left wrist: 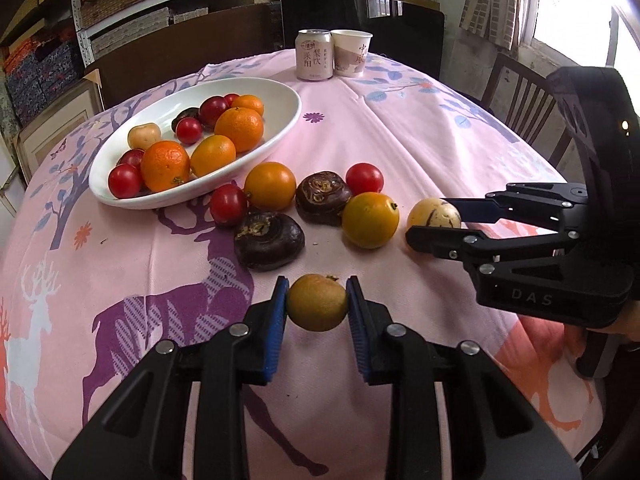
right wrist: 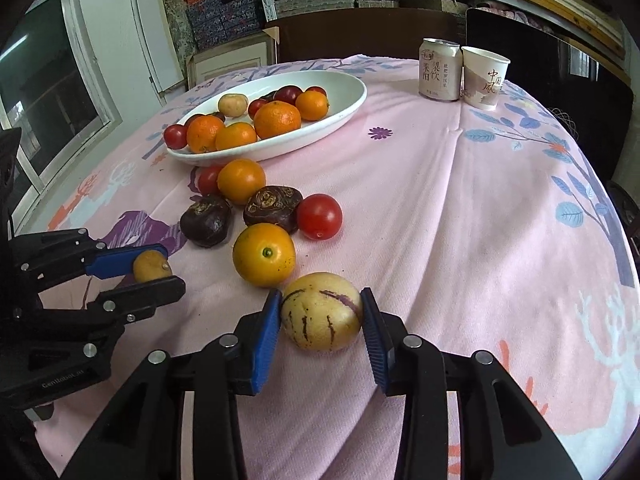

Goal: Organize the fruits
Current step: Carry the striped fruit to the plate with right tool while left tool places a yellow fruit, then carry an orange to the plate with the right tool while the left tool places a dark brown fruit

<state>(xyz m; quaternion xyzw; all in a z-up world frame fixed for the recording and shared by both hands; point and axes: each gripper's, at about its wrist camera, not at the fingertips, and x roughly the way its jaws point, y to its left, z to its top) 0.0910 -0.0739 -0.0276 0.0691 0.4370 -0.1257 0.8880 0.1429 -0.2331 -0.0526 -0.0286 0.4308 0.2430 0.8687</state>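
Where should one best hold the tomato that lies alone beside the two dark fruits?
Grip the tomato across its round middle, coming from above on its open right side. It is smooth and round, so a low or off-centre grip may slip. Dark fruit touches its left, the orange lies near.

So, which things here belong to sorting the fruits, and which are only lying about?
Belong to the job:
- bowl with fruit already in it
- loose fruit on the cloth: oranges, tomatoes, dark fruits
- small brown fruit, held by the left gripper
- striped melon, held by the right gripper

Just lying about:
- can
- paper cup
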